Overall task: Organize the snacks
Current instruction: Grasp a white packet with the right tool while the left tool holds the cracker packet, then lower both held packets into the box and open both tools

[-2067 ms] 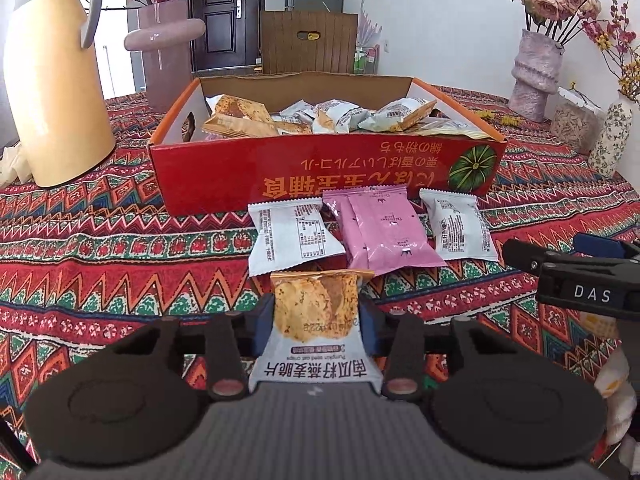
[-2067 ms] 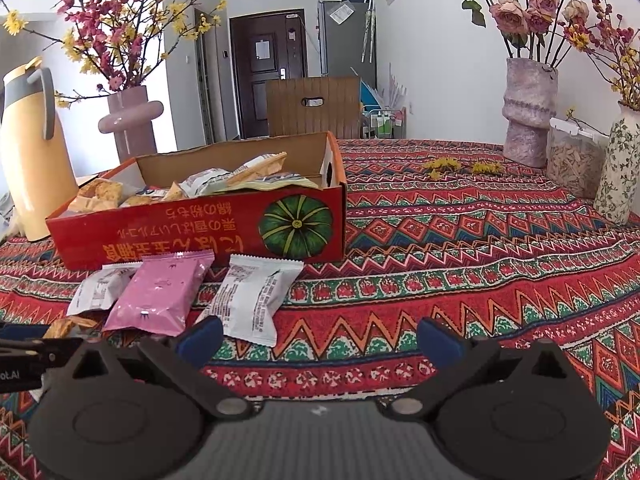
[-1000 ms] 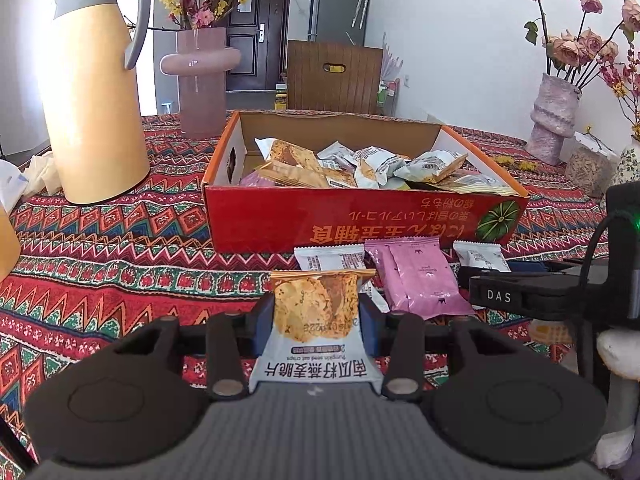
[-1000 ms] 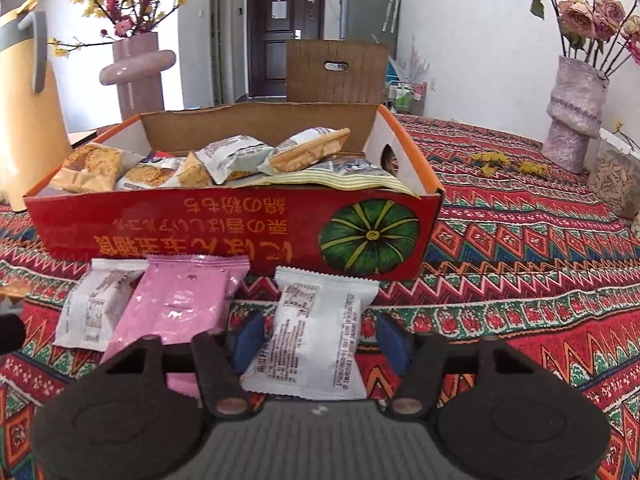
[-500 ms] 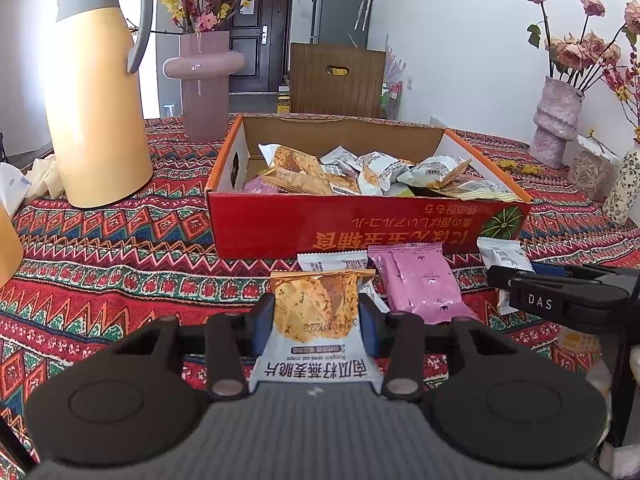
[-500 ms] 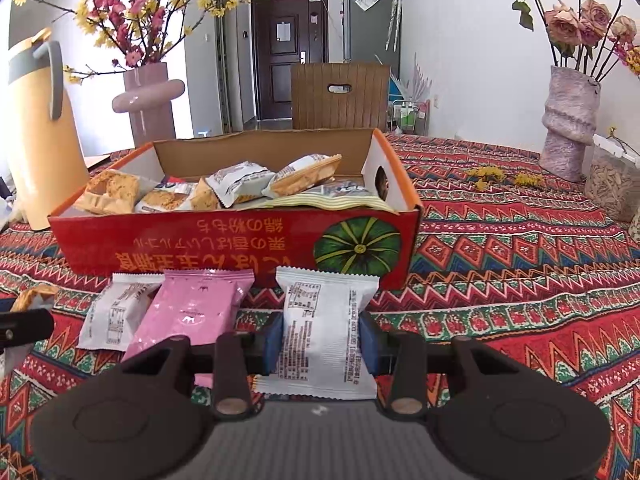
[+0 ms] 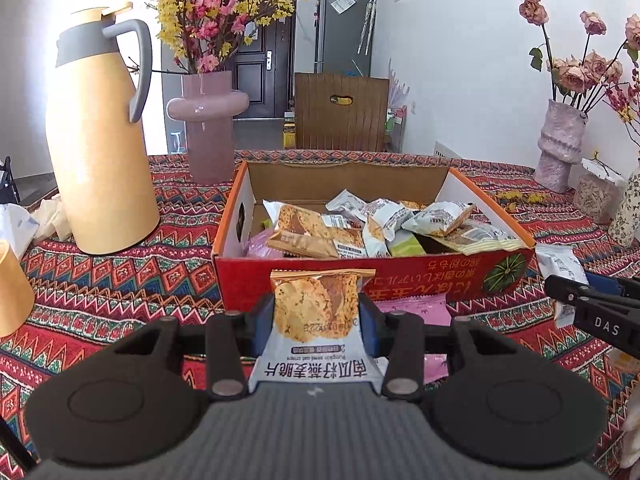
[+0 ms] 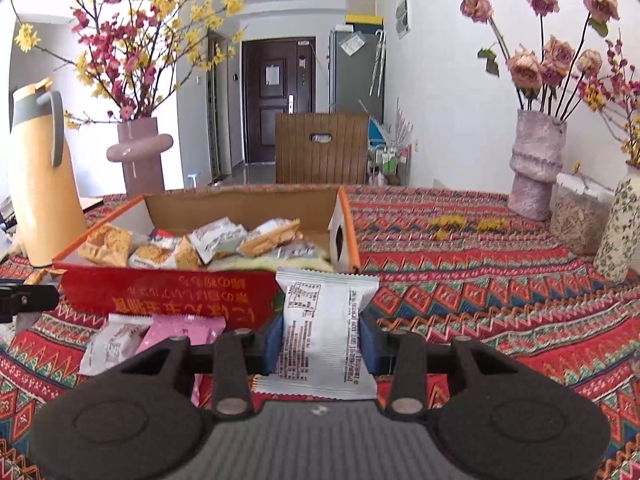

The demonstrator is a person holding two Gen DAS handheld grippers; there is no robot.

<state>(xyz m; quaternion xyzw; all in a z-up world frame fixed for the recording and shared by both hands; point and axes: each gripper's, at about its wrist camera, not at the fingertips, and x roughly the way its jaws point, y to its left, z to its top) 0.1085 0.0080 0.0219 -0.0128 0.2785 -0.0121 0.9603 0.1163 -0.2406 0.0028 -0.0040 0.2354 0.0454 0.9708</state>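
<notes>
Left hand-held gripper (image 7: 316, 320) clenched on oat crisp packet (image 7: 316, 308), right hand-held gripper (image 8: 320, 338) on white packet (image 8: 324, 332); both raised before red box (image 7: 400, 276). Light, crinkly, crushable; pinch mid-body sides gently.

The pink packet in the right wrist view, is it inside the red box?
No, the pink packet lies on the tablecloth in front of the red box.

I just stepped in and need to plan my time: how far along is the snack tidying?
Done: the red box already holds a pile of packets. In hand: the left gripper clamps an orange crisp packet, and the right gripper clamps a white packet, both raised in front of the box. Left: a pink packet and a second white packet lie on the tablecloth.
</notes>
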